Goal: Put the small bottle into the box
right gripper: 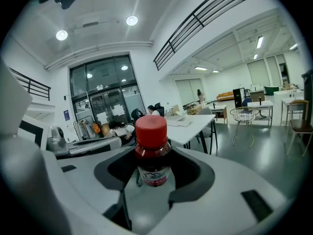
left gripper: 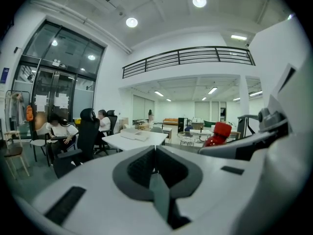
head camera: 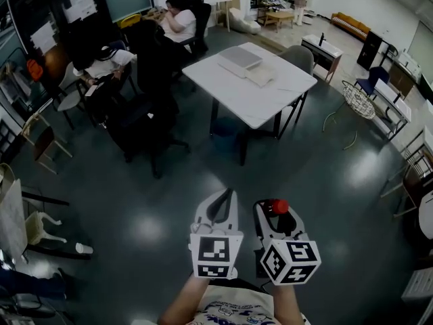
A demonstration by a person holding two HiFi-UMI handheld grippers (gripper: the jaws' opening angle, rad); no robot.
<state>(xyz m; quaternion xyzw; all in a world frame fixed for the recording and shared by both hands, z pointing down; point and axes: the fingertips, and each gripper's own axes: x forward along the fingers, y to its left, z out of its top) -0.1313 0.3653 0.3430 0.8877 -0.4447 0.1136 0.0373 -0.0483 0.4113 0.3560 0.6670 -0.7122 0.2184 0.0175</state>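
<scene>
A small bottle of dark red liquid with a red cap stands upright between the jaws of my right gripper, which is shut on it. In the head view the bottle's red cap shows at the tip of the right gripper, held over the floor. My left gripper is beside it on the left, shut with nothing in it; its jaws meet in the left gripper view. Far ahead, flat boxes lie on a white table.
Dark shiny floor lies between me and the table. Black office chairs and seated people are at the left, and a grey chair is behind the table. A wire basket table and shelving stand at the right.
</scene>
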